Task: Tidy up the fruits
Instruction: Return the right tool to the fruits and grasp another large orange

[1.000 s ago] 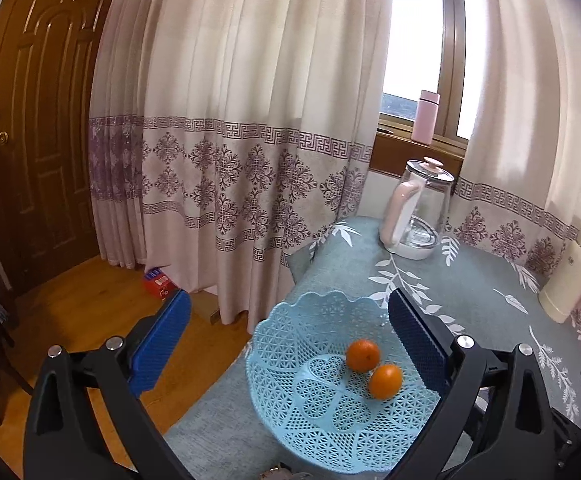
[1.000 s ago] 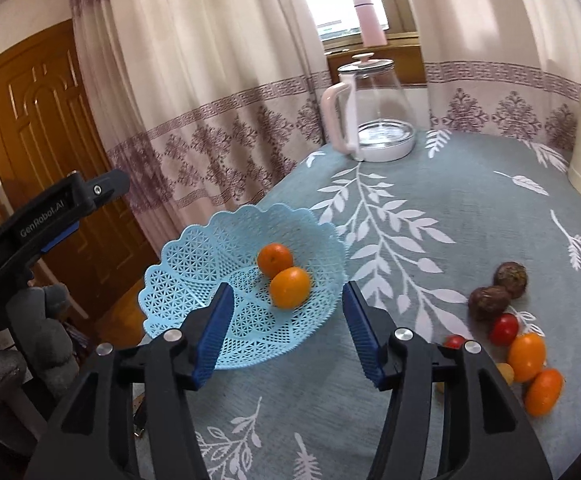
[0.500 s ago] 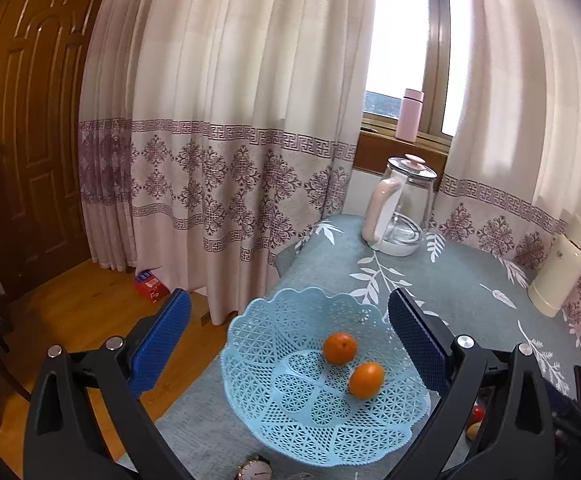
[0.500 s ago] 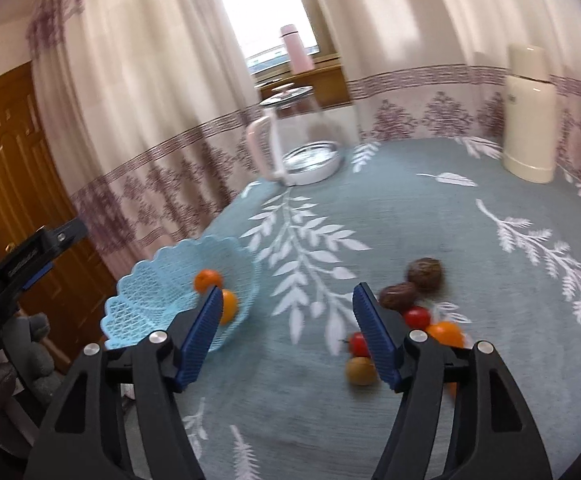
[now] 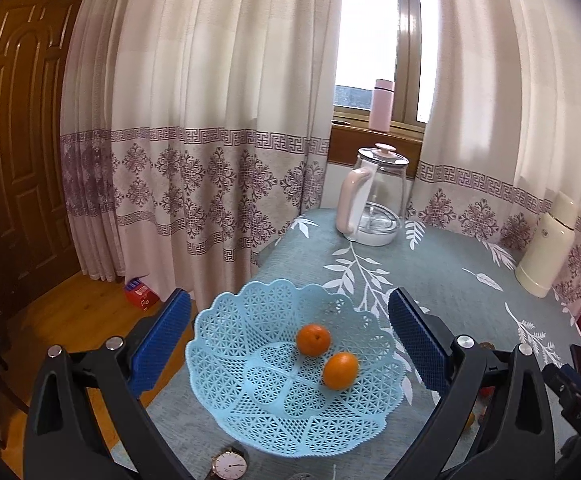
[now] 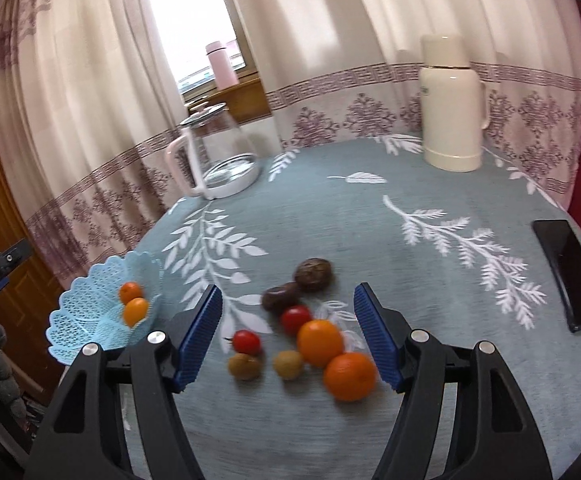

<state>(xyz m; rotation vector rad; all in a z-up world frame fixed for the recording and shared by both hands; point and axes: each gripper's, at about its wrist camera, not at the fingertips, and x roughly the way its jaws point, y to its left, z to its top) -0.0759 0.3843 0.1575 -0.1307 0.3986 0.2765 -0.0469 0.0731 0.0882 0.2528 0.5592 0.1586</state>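
A light blue lattice basket [image 5: 250,396] sits near the table's left edge and holds two oranges [image 5: 313,340]. My left gripper [image 5: 290,344] hovers open over it, empty. In the right wrist view the basket [image 6: 86,320] is at the far left. My right gripper [image 6: 288,332] is open above a loose cluster of fruit: two oranges [image 6: 320,343], two red cherry tomatoes [image 6: 295,319], two dark brown passion fruits [image 6: 313,274] and two small tan fruits [image 6: 288,364]. Nothing is held.
A glass kettle [image 6: 218,152] with a pink handle and a cream thermos [image 6: 452,104] stand at the back of the teal leaf-print tablecloth [image 6: 370,220]. A black phone [image 6: 570,272] lies at the right. A wristwatch [image 5: 229,465] lies in front of the basket. The table's left edge drops to a wooden floor.
My right gripper has swung right, from over the basket to over the loose fruit cluster. The left gripper has pulled back slightly from the basket. Both stay open.
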